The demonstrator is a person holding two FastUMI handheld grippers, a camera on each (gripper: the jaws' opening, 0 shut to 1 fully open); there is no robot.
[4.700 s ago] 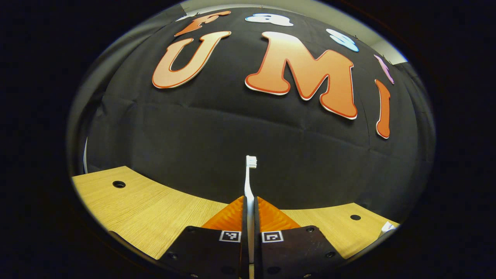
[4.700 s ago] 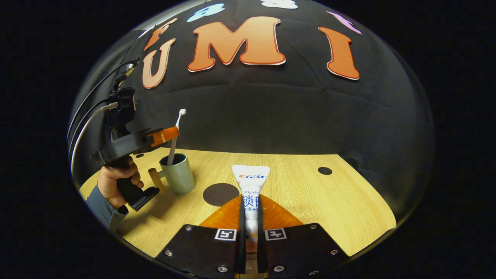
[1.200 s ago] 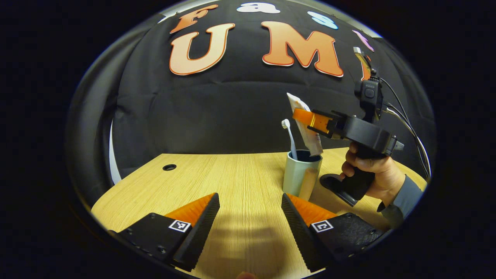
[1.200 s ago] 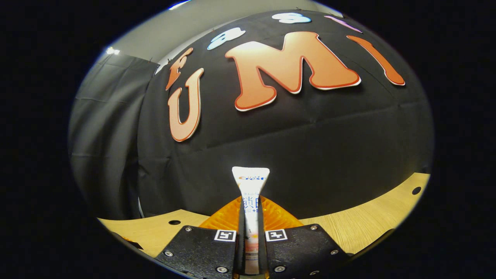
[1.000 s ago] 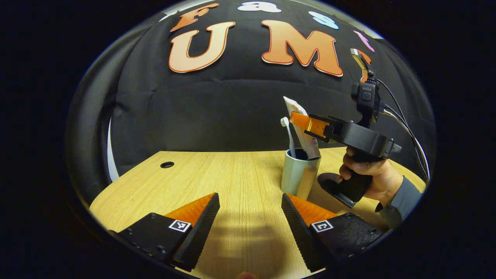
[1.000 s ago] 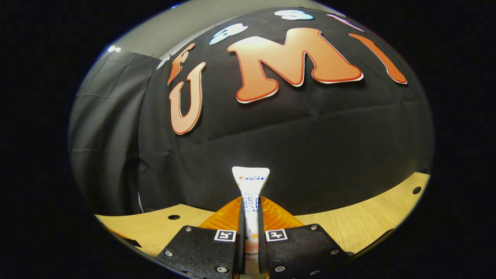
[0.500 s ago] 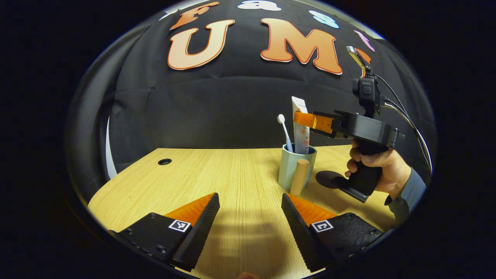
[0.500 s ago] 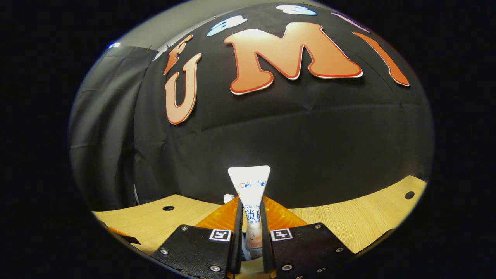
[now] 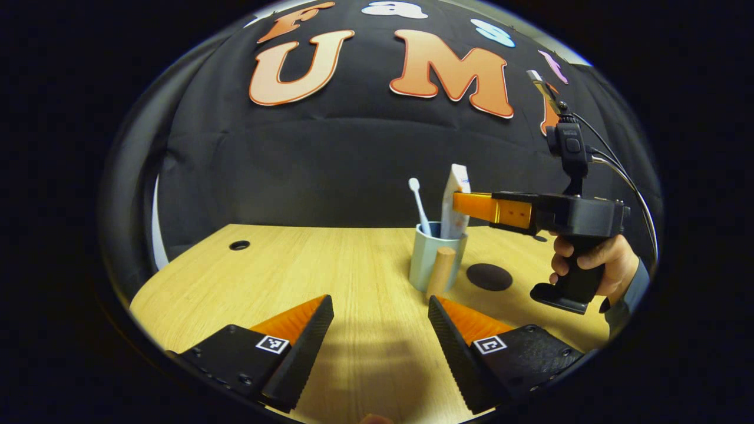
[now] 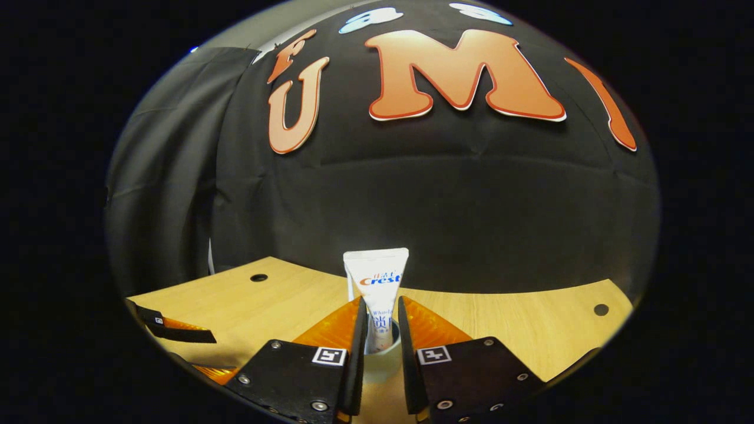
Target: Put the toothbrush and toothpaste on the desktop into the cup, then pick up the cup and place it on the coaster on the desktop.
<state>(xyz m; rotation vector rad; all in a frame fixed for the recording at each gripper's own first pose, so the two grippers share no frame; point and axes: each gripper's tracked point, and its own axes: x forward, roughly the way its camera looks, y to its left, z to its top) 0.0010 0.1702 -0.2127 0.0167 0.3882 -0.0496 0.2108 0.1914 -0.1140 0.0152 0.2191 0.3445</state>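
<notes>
My pale wooden counter (image 9: 330, 265) carries a dark round coaster (image 9: 489, 277) beside the pale green cup with a wooden handle (image 9: 425, 265). In it stand the white toothpaste tube (image 10: 377, 288) and white toothbrush (image 9: 418, 203). My left tool (image 9: 380, 330) gapes wide; my right tool (image 10: 380, 330) is parted, flanking the tube.

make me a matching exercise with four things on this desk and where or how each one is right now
1 toothbrush
2 toothpaste
3 coaster
4 left gripper

a fingers wide apart, holding nothing
b flat on the desk beside the cup
c leaning in the cup, bristles up
d upright in the cup, between the fingers of the right gripper

Pairs: 1-c; 2-d; 3-b; 4-a
</notes>
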